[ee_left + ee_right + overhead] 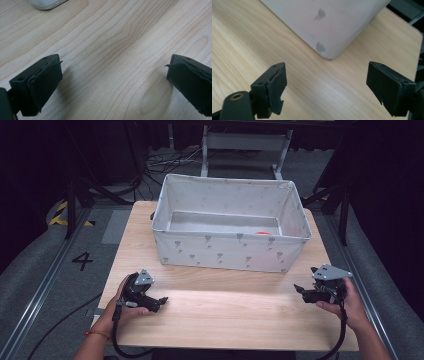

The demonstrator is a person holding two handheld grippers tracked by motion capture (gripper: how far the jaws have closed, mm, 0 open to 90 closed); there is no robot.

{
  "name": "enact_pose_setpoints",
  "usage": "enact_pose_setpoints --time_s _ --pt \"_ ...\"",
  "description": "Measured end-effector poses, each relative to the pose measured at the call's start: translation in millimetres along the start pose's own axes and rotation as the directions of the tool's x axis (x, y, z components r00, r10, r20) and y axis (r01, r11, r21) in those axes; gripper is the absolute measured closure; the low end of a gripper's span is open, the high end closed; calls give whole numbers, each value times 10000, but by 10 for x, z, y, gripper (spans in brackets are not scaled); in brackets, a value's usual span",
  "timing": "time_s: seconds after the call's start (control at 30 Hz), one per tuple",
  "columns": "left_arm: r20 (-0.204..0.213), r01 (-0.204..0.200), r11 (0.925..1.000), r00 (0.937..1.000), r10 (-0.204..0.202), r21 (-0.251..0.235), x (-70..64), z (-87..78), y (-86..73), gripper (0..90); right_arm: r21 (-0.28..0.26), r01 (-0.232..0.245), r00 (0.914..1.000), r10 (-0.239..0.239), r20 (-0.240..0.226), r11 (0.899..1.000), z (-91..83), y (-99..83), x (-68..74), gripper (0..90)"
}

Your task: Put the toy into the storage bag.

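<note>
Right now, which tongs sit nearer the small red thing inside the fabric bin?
Right. The right tongs rest near the table's right front, below the red thing at the bin's right end. The left tongs lie across the table, front left.

A single readable sign shows in the high view: a black numeral "4" point(82, 260) painted on the grey floor point(45, 270), at the middle left of the frame, just left of the worktop point(225, 310). Farther up at the left edge, yellow-and-black hazard striping point(62, 215) marks the floor, though it carries no letters. The fabric bin point(230, 250) in the centre bears a repeated small grey printed motif, not lettering. The two gripper views show no readable text.
</note>
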State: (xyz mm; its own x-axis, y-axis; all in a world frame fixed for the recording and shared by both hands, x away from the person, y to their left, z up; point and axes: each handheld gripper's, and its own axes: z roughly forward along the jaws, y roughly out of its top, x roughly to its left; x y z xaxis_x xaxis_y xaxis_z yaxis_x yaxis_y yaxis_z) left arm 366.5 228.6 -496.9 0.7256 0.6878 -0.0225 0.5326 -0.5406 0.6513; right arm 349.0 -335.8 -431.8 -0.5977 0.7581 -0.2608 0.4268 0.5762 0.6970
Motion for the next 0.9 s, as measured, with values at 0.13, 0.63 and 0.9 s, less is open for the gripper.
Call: enact_pose_setpoints --time_s 0.13,0.63,0.9 --pt "2 3 10000 10000 -3 -2 0 0 0 4 284 -97 9998 101 -143 9996 60 -199 37 173" --pt "-57 64 10000 10000 -64 -6 -6 2 2 5 47 -1875 9750 1867 -1203 9822 113 -806 96 166" --pt "-104 146 9999 9998 -146 -14 -15 6 5 5 190 -2419 9595 2421 -1440 9701 149 -831 52 148"
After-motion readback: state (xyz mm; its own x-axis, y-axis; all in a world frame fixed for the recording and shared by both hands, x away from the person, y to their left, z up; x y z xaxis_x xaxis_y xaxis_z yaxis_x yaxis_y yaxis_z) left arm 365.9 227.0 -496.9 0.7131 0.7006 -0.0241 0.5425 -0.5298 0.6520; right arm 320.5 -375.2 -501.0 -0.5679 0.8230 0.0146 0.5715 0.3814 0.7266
